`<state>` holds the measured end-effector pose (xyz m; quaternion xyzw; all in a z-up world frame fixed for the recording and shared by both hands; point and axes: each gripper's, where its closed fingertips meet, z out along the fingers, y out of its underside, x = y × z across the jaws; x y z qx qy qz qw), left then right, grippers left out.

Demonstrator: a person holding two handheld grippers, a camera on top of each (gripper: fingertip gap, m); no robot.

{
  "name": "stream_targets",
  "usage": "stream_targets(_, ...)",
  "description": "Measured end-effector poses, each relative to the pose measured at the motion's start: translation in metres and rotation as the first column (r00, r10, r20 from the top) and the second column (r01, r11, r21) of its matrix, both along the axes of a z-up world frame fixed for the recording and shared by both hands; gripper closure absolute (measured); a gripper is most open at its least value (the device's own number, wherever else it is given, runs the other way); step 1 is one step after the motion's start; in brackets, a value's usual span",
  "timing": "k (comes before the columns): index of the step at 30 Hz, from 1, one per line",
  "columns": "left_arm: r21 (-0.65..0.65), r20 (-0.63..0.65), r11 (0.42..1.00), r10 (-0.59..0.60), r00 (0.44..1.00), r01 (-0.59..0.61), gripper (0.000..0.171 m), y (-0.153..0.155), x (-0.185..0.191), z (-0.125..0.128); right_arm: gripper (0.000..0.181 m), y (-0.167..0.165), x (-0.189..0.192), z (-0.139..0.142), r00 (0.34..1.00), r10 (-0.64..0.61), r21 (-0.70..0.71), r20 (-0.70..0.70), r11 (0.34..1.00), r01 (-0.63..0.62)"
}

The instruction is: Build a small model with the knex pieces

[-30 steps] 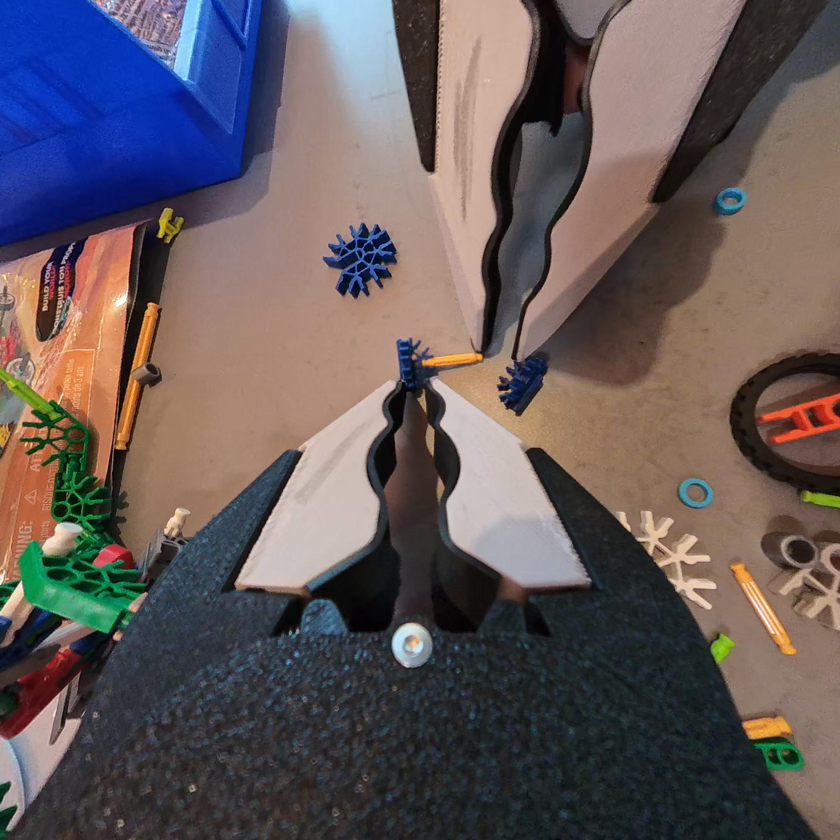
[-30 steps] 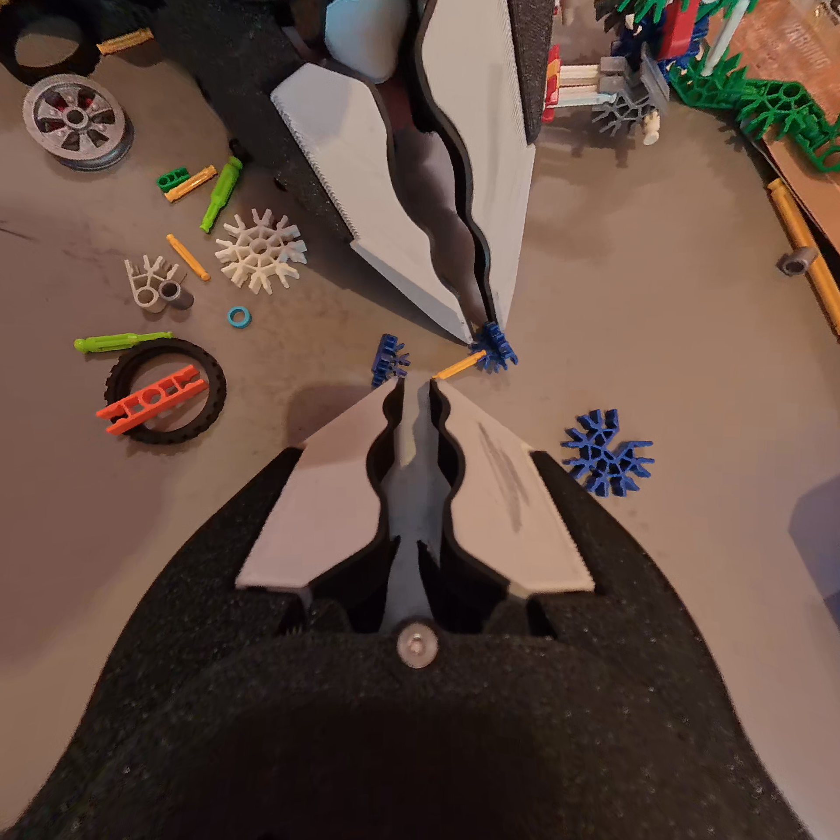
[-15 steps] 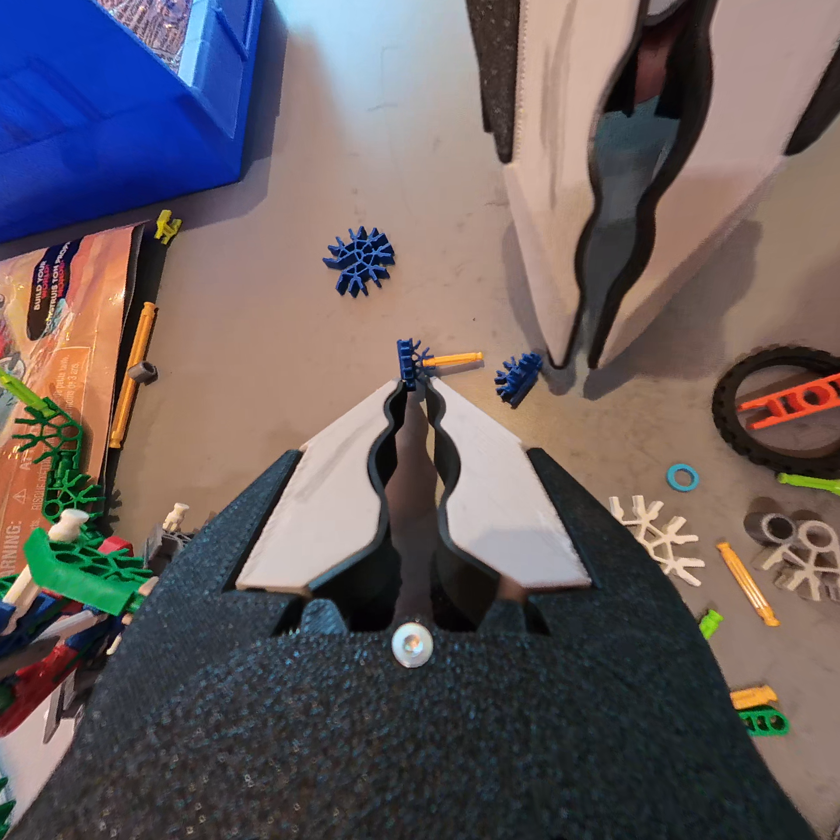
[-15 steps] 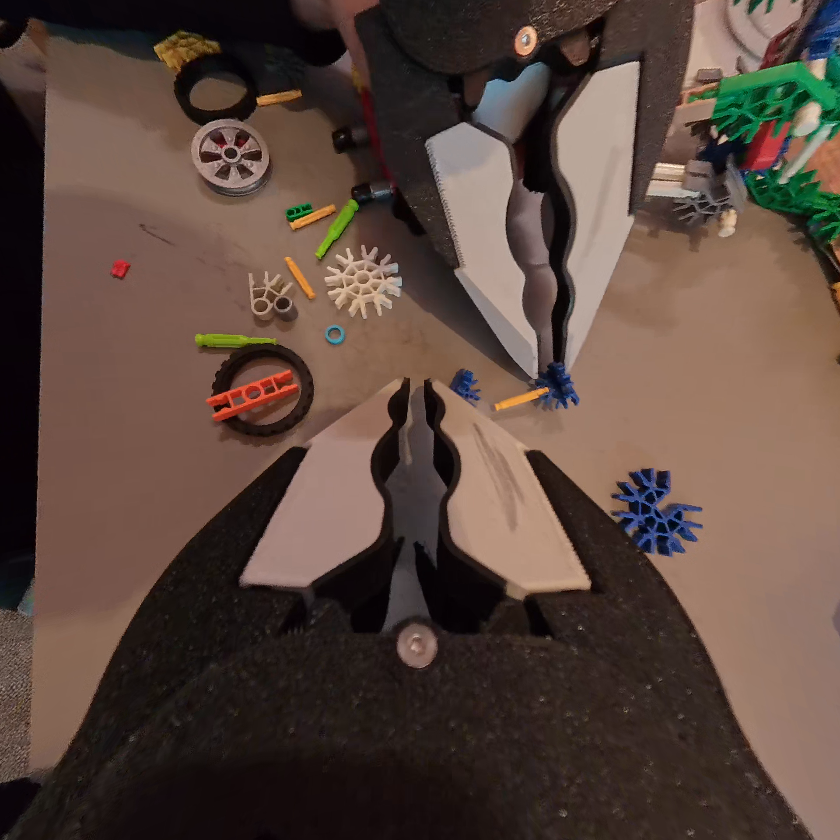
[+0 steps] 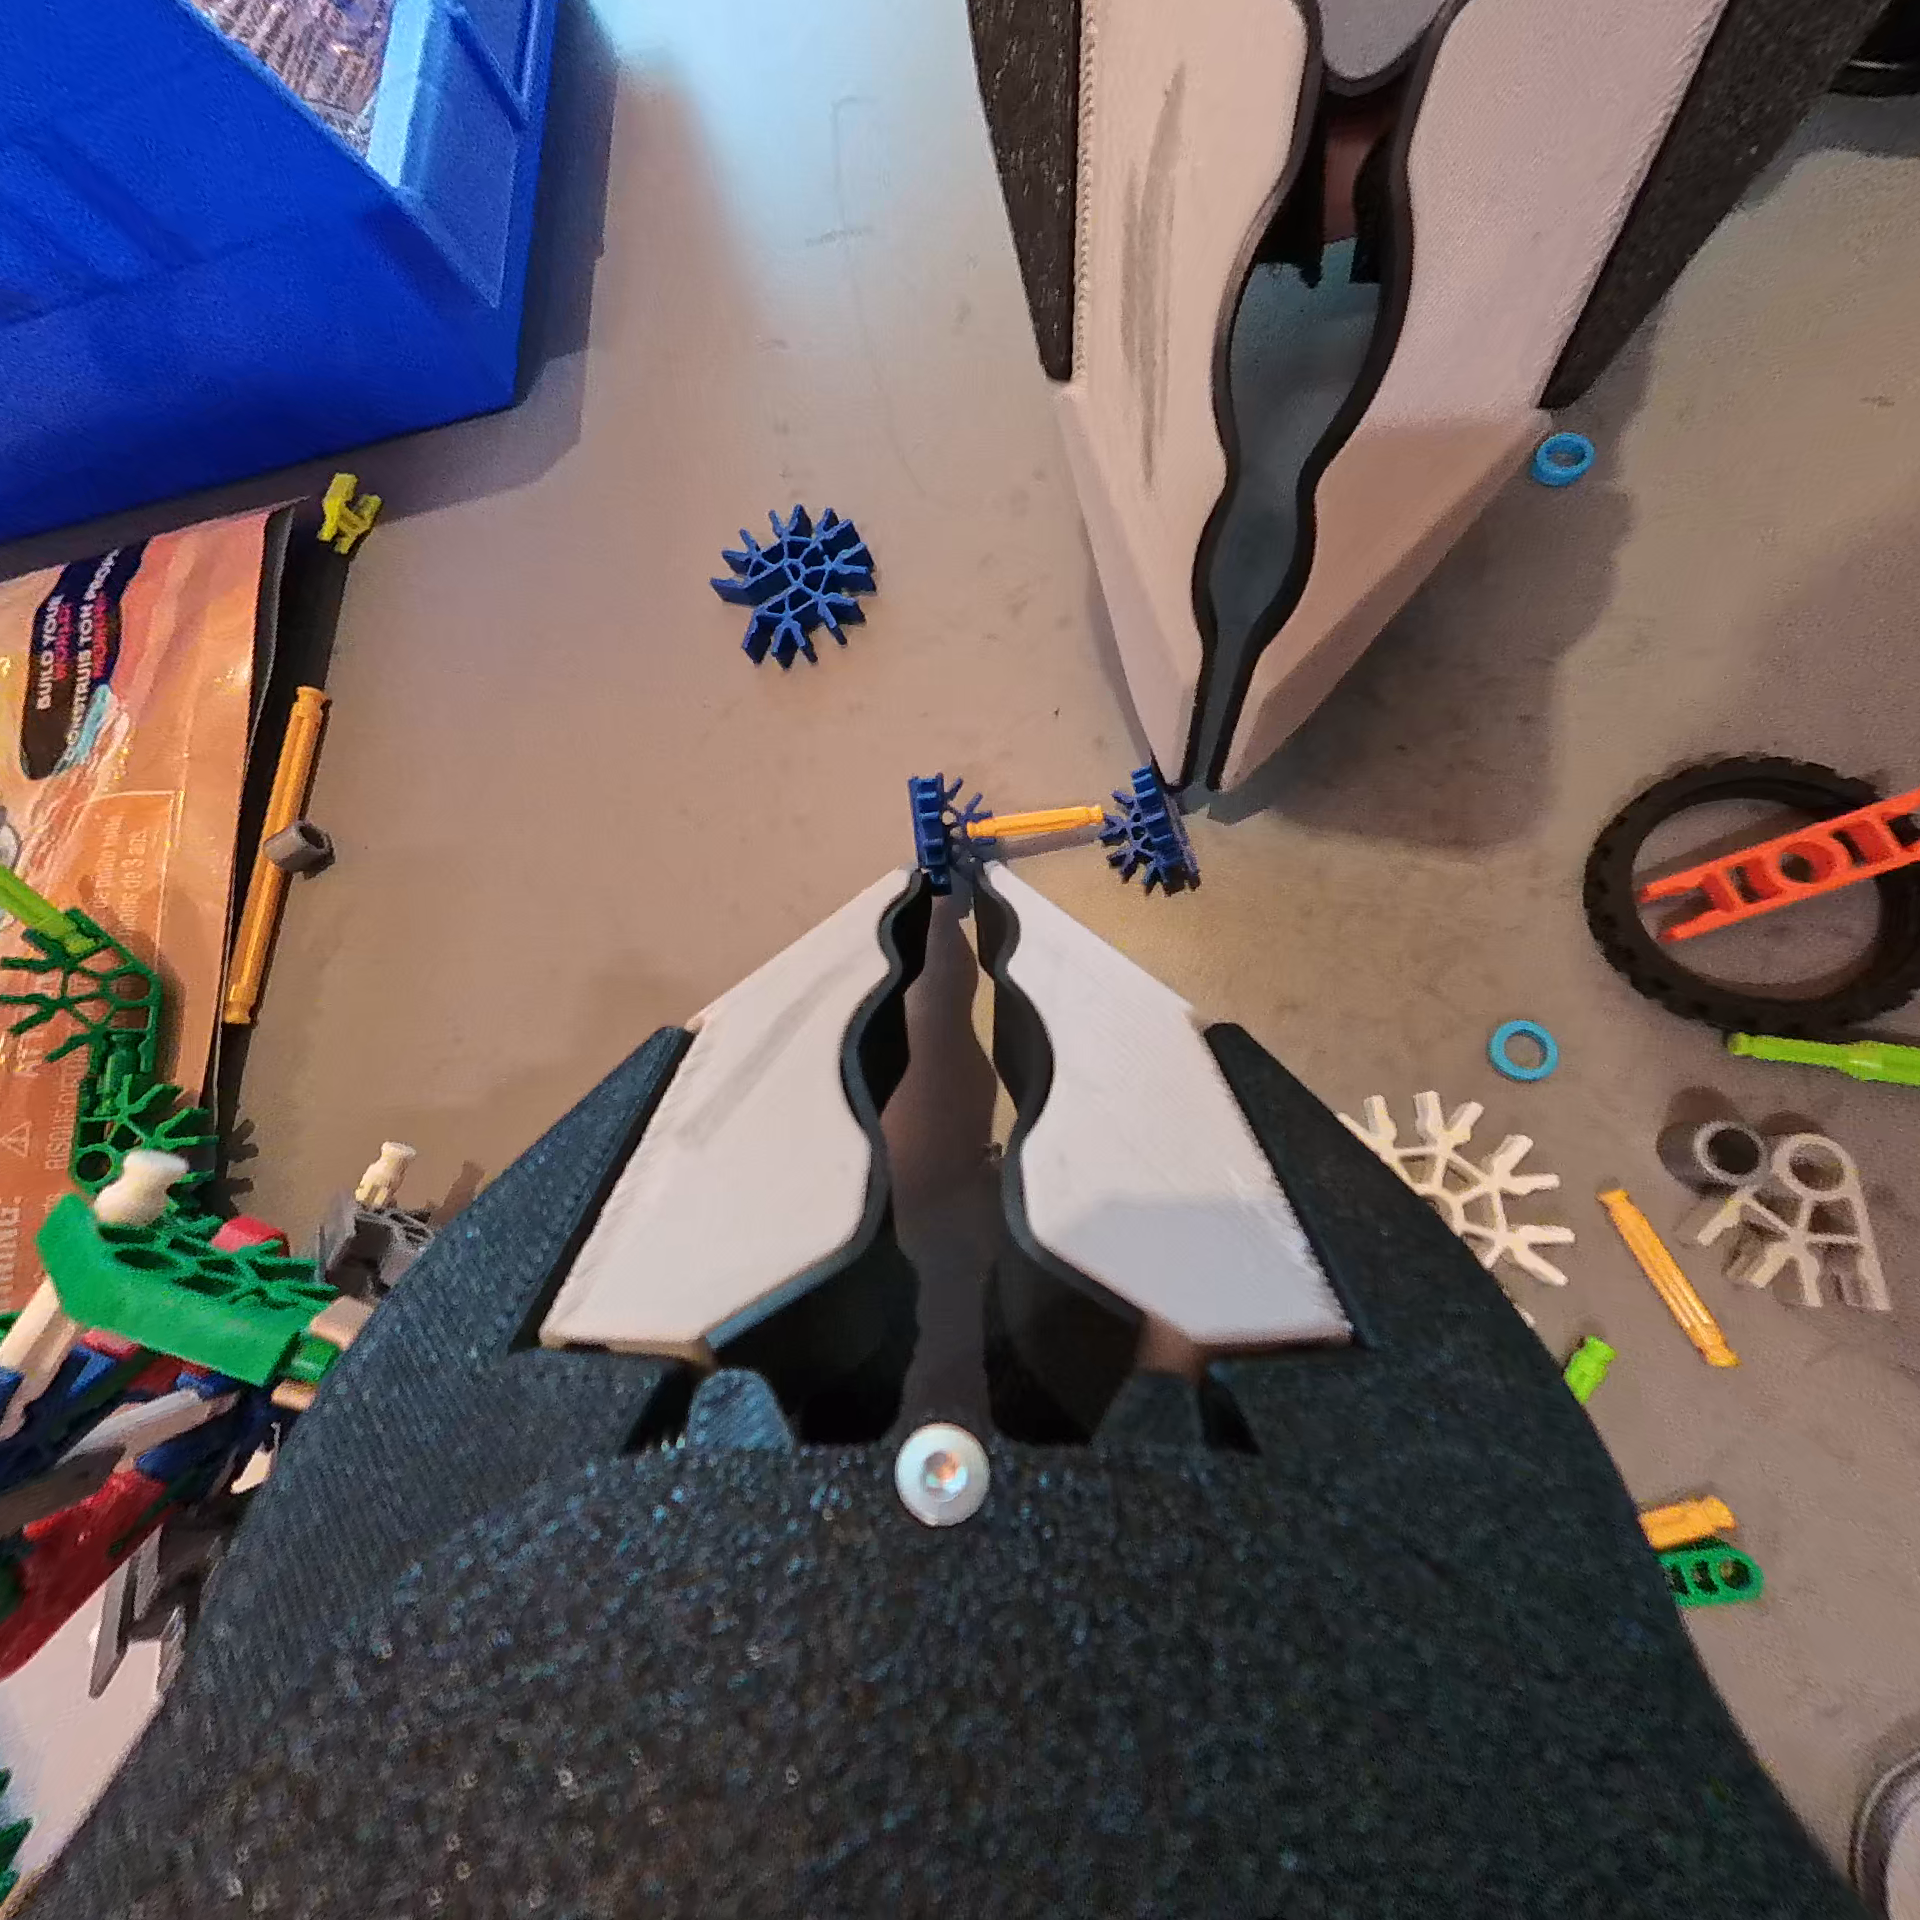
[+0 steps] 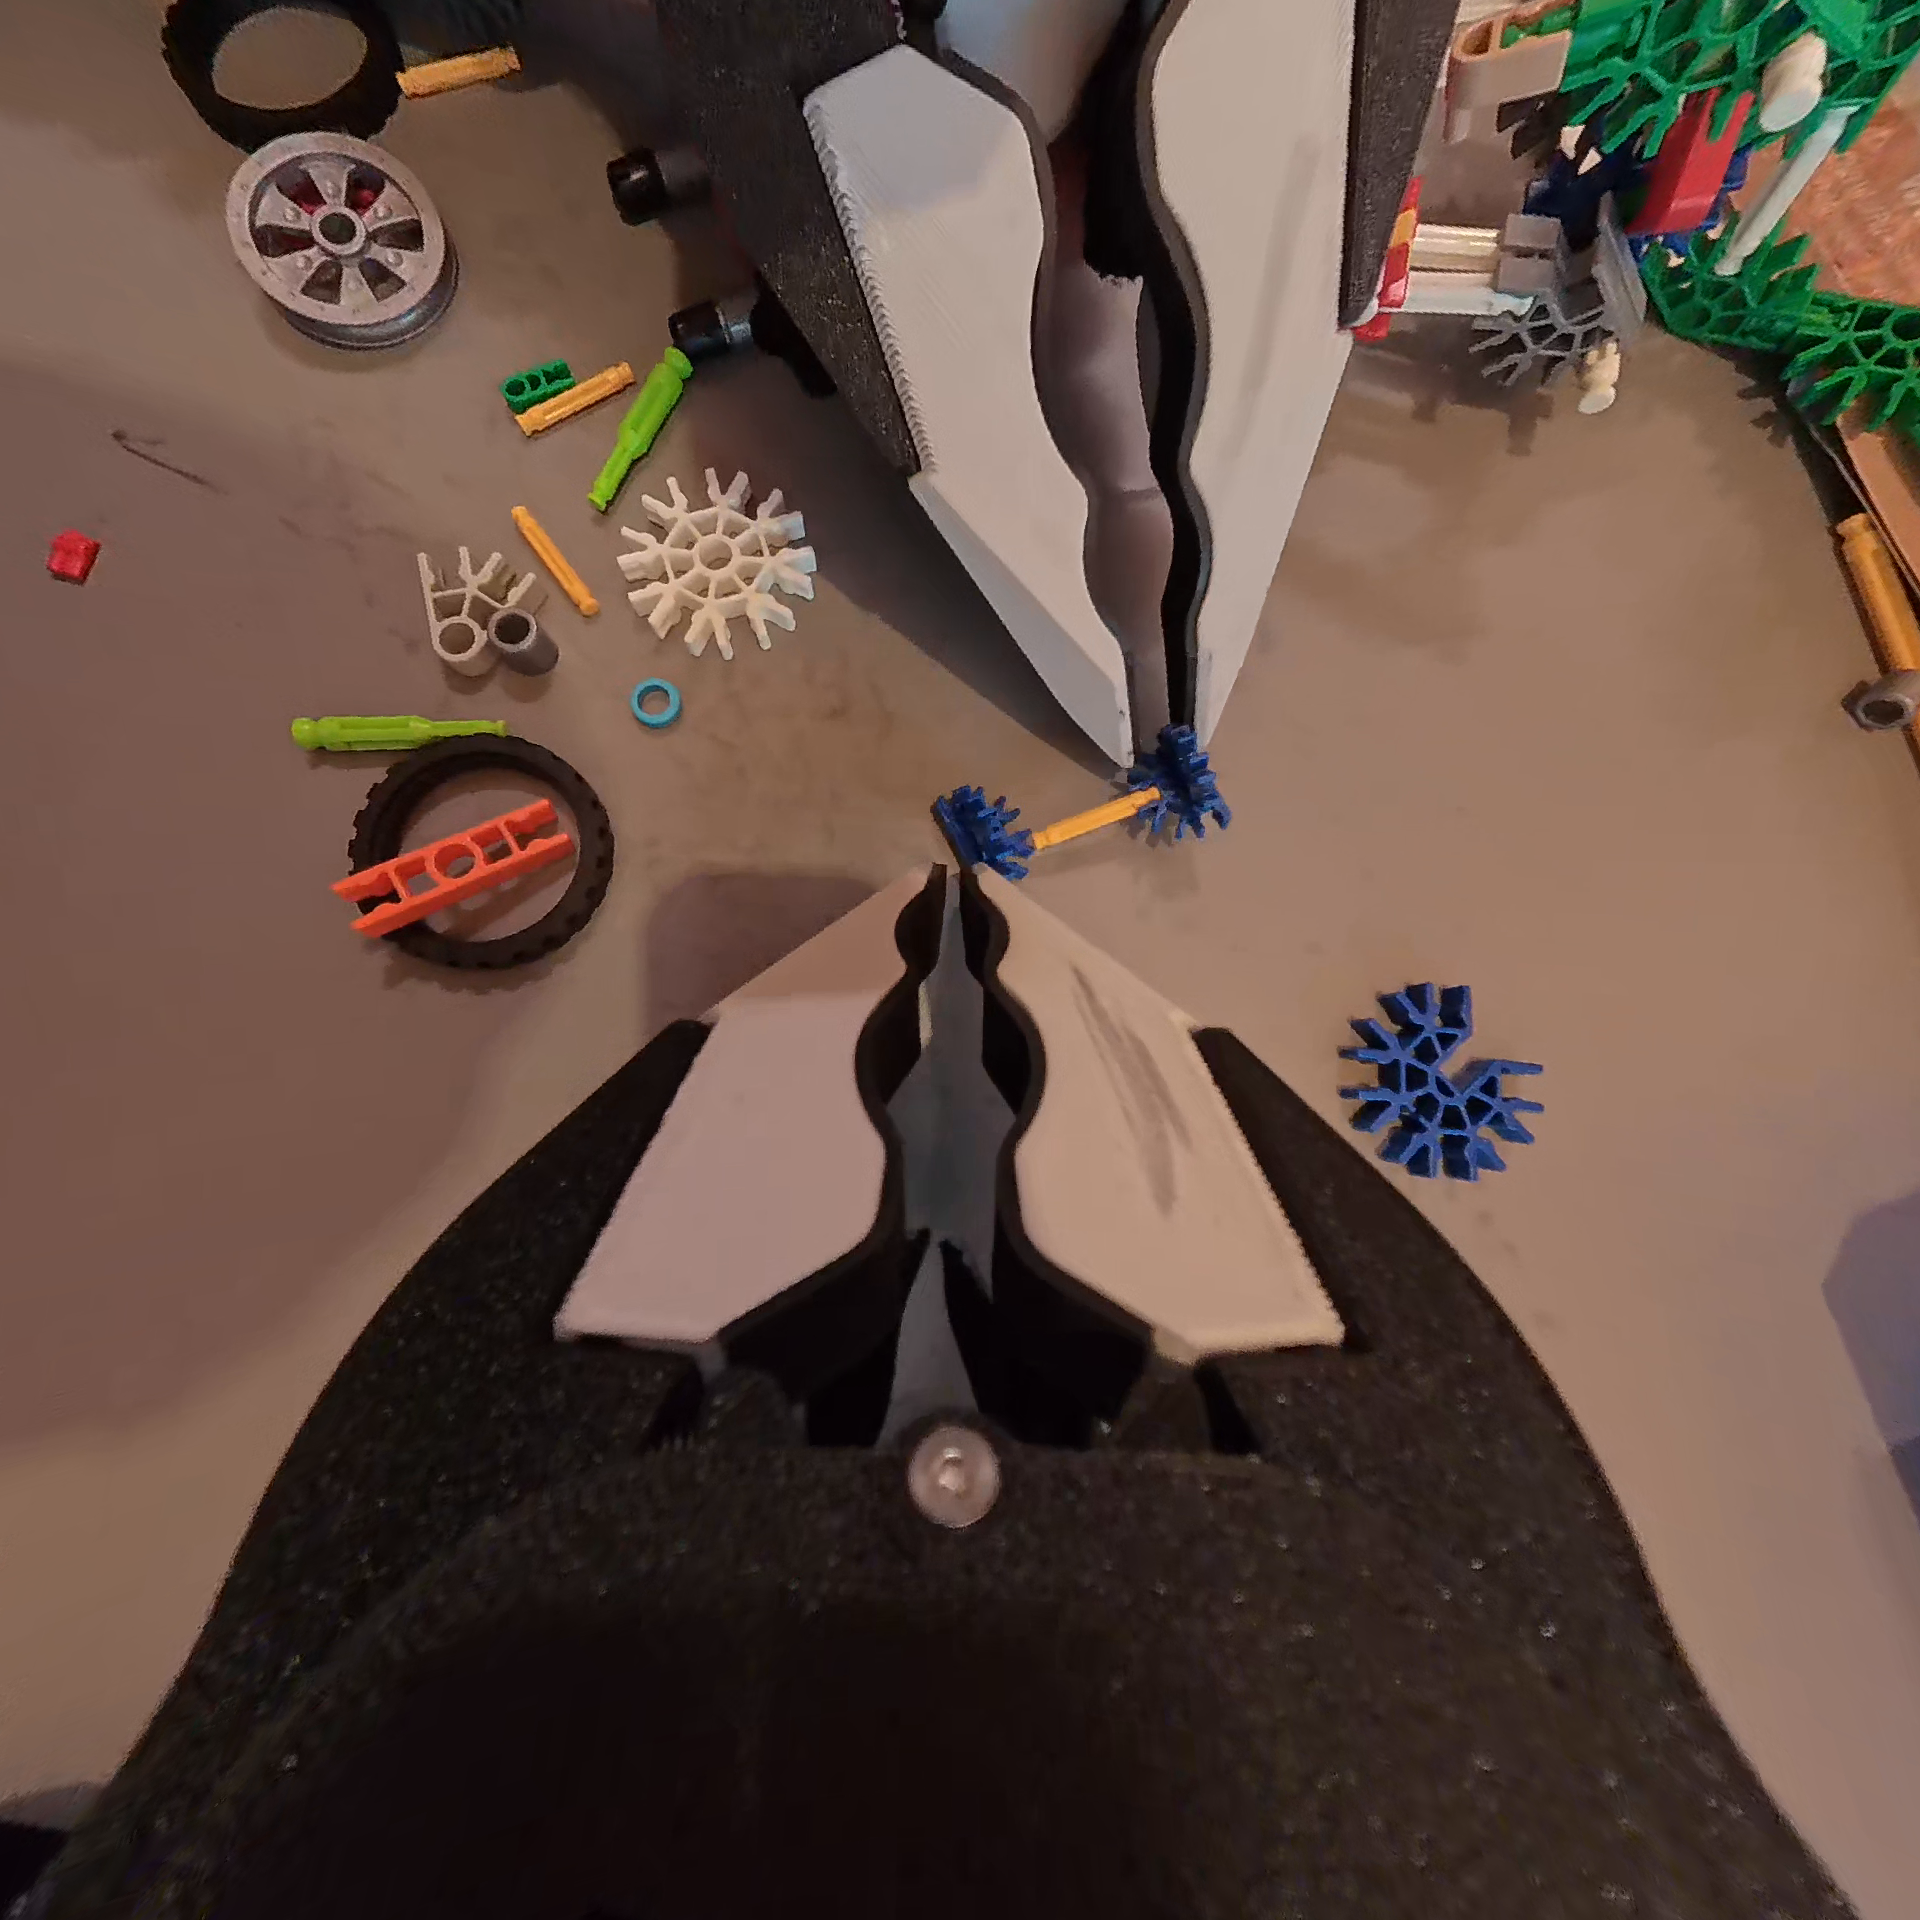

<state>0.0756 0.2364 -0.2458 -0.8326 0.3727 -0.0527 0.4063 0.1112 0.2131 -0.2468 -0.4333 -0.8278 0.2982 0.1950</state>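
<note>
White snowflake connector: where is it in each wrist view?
Left wrist view: white snowflake connector lies at right of centre, partly hidden behind the left gripper's body.
Right wrist view: upper left of centre, fully visible.
Shared landmark: black tyre with the orange piece inside.

The blue bin (image 5: 239,208) at 10 o'clock in the left wrist view is cut by the top and left edges. The printed booklet (image 5: 114,790) below it runs off the left edge, partly under the green and red toy model (image 5: 135,1278), which is also cut there. At 3 o'clock the black tyre (image 5: 1766,894) is cut by the right edge. In the right wrist view, the black tyre at top (image 6: 275,62) is cut by the top edge. Whether the right tongs (image 6: 951,873) touch the near blue connector (image 6: 982,826) is too small to tell.
</note>
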Motion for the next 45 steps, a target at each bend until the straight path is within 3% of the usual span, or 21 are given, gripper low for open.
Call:
stream_targets(25, -0.037, -0.003, 0.999, 0.000, 1.000, 0.000, 0.166, -0.007, -0.001, -0.003, 0.177, 0.002, -0.004, 0.004, 1.000, -0.013, 0.005, -0.028, 1.000, 0.013)
stream_targets(35, -0.038, 0.000, 0.999, 0.006, 1.000, -0.006, 0.166, -0.007, -0.003, -0.001, 0.162, 0.003, -0.007, 0.001, 0.999, -0.018, 0.032, -0.030, 0.999, 0.019)
stream_targets(45, -0.042, -0.006, 0.999, 0.008, 1.000, -0.008, 0.166, -0.007, -0.004, -0.002, 0.162, 0.003, -0.006, -0.002, 1.000, -0.016, 0.046, -0.016, 0.999, 0.017)
